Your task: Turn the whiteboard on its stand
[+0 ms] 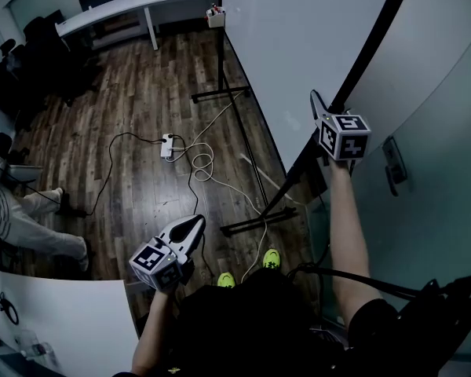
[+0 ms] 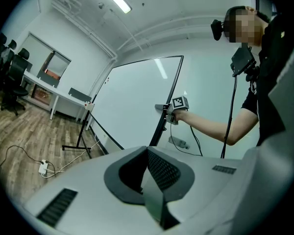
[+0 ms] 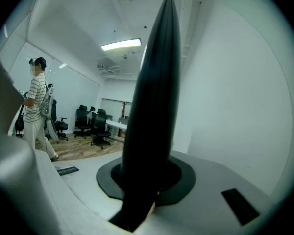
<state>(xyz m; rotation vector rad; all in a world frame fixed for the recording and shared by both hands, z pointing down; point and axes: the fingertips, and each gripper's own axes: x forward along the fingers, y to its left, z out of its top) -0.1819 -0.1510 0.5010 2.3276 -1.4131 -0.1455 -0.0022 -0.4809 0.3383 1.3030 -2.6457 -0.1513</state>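
Note:
The whiteboard (image 1: pixel 298 45) stands on a black wheeled stand (image 1: pixel 255 220) and runs from the top middle toward me. My right gripper (image 1: pixel 328 110) is raised at the board's near end, shut on its black edge frame (image 1: pixel 370 42). In the right gripper view that frame edge (image 3: pixel 152 116) rises as a dark bar from between the jaws of the right gripper (image 3: pixel 146 182). The left gripper view shows the whiteboard (image 2: pixel 132 102) with the right gripper (image 2: pixel 163 109) on its edge. My left gripper (image 1: pixel 191 228) hangs low over the floor, shut on nothing, its tips (image 2: pixel 148 153) meeting.
A power strip (image 1: pixel 167 145) and looping cables (image 1: pixel 204 167) lie on the wooden floor beside the stand's far foot (image 1: pixel 220 94). A person (image 1: pixel 31 218) stands at the left. A long desk (image 1: pixel 133 6) and office chairs (image 1: pixel 39 42) line the back. A wall panel with a handle (image 1: pixel 394 163) is at the right.

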